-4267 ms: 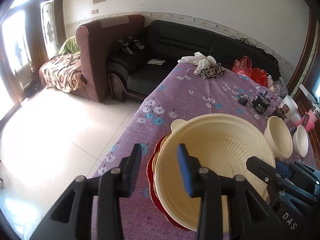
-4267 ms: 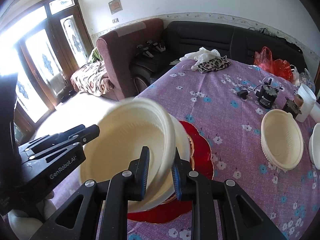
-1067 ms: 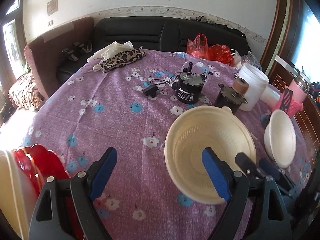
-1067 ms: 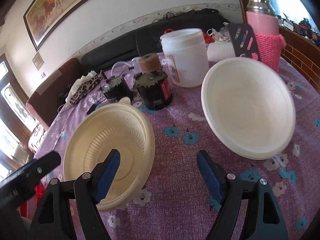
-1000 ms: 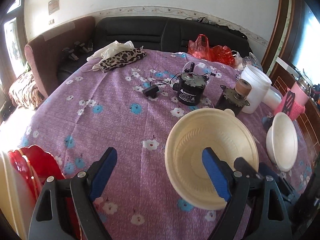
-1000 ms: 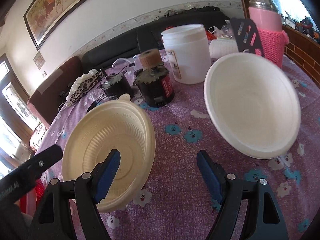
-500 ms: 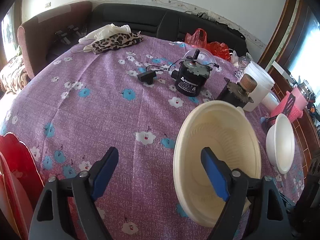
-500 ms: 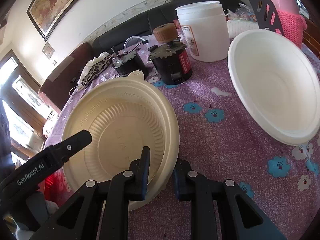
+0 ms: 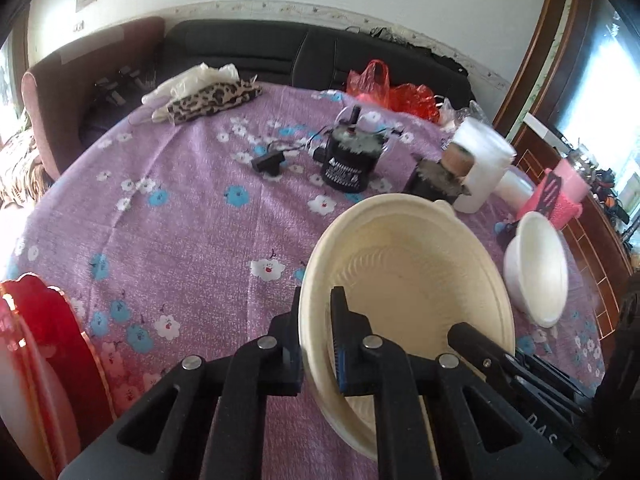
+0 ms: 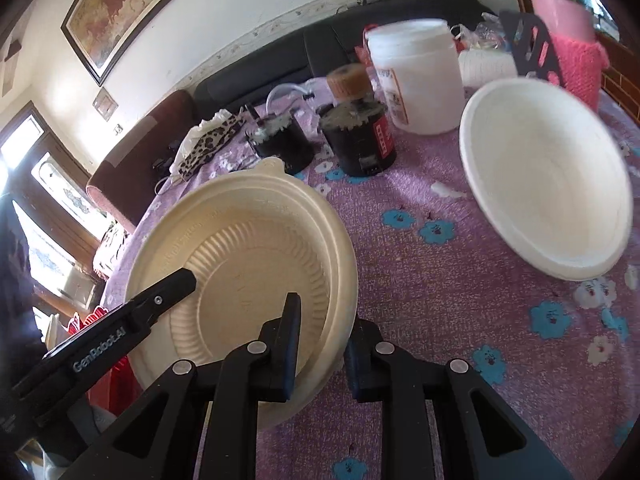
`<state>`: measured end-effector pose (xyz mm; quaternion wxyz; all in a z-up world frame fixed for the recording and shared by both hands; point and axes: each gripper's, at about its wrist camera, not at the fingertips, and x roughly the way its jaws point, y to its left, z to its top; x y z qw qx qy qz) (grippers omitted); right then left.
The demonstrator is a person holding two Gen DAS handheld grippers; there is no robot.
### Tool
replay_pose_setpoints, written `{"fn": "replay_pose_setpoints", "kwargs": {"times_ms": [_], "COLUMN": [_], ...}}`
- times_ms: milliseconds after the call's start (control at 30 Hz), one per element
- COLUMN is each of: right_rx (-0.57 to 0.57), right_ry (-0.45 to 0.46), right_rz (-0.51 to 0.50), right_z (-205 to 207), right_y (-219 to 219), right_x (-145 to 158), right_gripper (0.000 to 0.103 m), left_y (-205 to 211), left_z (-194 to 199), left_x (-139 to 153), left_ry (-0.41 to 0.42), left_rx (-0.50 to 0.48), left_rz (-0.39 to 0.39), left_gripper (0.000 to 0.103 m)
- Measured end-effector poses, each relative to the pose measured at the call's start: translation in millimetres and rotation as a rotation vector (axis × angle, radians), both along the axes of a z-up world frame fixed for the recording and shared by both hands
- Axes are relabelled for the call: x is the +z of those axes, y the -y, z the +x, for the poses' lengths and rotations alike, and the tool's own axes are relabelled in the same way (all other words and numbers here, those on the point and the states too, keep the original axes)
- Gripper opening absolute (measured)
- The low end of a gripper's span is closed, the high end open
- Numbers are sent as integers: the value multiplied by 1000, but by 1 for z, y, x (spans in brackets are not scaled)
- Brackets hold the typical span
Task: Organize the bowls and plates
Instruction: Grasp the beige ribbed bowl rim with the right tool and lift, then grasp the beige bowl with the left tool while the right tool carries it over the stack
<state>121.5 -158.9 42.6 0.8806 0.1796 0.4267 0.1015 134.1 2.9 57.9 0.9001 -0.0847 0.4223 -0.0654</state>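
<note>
On the purple flowered worktop (image 9: 192, 240), both hand-held grippers, apart a second ago, now clamp the cream ribbed plastic bowl's (image 9: 408, 280) rim: left hand-held gripper (image 9: 316, 344) closing, right hand-held gripper (image 10: 320, 344) clamped, ready for lifting.

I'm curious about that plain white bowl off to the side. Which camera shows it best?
The right wrist view: the white bowl fills the upper right, large, its whole inside visible, slightly blurred. The left wrist view shows it small and foreshortened near the right edge.
</note>
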Motion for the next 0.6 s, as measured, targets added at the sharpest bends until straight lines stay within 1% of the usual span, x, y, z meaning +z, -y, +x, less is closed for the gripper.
{"fn": "replay_pose_setpoints", "kwargs": {"times_ms": [133, 300, 467, 600], "right_rx": [2, 42, 124, 203], "right_ry": [44, 114, 182, 226], "right_rz": [12, 8, -1, -21], "right_z": [-22, -57, -87, -104], "right_y": [-1, -25, -67, -113], "right_x": [25, 60, 92, 114], "right_gripper": [21, 21, 21, 22], "left_y": [-14, -46, -92, -131], "left_z": [-29, -76, -121, -153], "left_x": [21, 49, 74, 87], "left_ry": [23, 68, 122, 162], "left_rx": [3, 57, 130, 207], "left_rz": [-44, -100, -138, -152], "left_gripper": [12, 12, 12, 12]}}
